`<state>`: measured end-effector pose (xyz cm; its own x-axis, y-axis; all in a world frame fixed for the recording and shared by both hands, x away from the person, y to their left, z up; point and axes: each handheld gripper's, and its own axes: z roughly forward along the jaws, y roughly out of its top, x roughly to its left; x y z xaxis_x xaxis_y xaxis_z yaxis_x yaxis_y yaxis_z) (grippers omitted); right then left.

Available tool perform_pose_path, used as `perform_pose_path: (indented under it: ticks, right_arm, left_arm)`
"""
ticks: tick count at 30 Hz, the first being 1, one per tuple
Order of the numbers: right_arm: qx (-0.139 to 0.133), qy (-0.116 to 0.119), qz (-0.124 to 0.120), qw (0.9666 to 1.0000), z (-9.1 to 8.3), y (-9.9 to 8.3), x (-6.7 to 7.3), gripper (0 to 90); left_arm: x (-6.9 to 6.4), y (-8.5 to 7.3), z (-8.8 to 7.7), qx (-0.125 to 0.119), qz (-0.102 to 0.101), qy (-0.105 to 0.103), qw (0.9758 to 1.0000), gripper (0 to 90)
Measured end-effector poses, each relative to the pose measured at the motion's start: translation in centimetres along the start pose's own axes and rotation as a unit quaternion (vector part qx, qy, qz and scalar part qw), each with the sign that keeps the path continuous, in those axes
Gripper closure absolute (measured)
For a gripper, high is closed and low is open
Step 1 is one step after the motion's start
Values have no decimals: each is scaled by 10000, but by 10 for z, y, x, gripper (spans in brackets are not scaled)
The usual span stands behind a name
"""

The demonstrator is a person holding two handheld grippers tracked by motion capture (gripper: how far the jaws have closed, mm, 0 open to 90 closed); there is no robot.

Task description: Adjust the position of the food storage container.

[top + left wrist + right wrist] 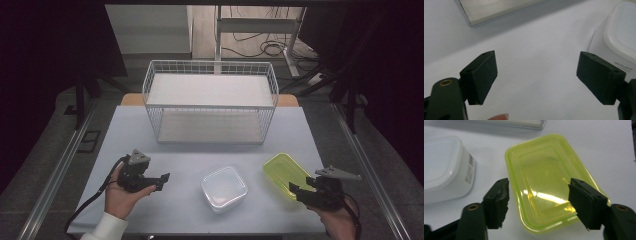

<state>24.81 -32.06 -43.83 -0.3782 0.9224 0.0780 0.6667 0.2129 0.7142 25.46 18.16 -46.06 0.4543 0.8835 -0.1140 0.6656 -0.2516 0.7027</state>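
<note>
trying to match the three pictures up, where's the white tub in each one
High view: white tub low centre on the table, between the two grippers, left of the green tub.
Left gripper view: top right corner, beyond the right-hand jaw.
Right gripper view: left edge, barcode label facing the green tub.
Shared landmark: the wire basket, whose base shows as a pale strip along the top of both gripper views.

I count one green tub [284, 174] at my right tool, one white tub [224, 188] between my tools, one wire basket [210, 101] ahead.
</note>
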Motion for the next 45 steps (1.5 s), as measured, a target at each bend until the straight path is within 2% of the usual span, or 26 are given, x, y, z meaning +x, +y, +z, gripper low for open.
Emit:
perform_pose_path:
  ticks: [7, 9, 14, 19, 22, 26, 35, 43, 45]
  right_arm:
    - [231, -96, 136, 9996, -9, -5, -16, 530]
    - [250, -121, 162, 9995, -11, -6, -18, 550]
    - [556, -223, 166, 9981, -16, -16, -27, 651]
    - [724, -239, 139, 9970, -15, -20, -32, 719]
    - [965, -304, 79, 9948, -10, -24, -34, 817]
    - [1134, -226, 34, 9933, -4, -26, -35, 887]
    - [1455, -322, -89, 9888, 11, -28, -38, 891]
    - [1537, -411, -119, 9872, 18, -25, -39, 891]
    - [1606, -479, -152, 9857, 21, -23, -39, 891]
  left_arm:
    - [0, 0, 1, 35, 25, 17, 10000, 164]
    - [0, 0, 1, 39, 28, 17, 10000, 164]
    - [0, 0, 0, 39, 46, 34, 10000, 164]
    - [0, -1, 1, 69, 51, 46, 10000, 163]
    - [0, -1, 0, 63, 58, 57, 9999, 162]
    - [0, -1, 0, 72, 63, 61, 9999, 162]
    - [-1, -2, 1, 98, 97, 56, 9999, 162]
    - [-1, -2, 1, 101, 99, 75, 9999, 162]
    - [-2, -2, 2, 113, 82, 81, 9999, 162]
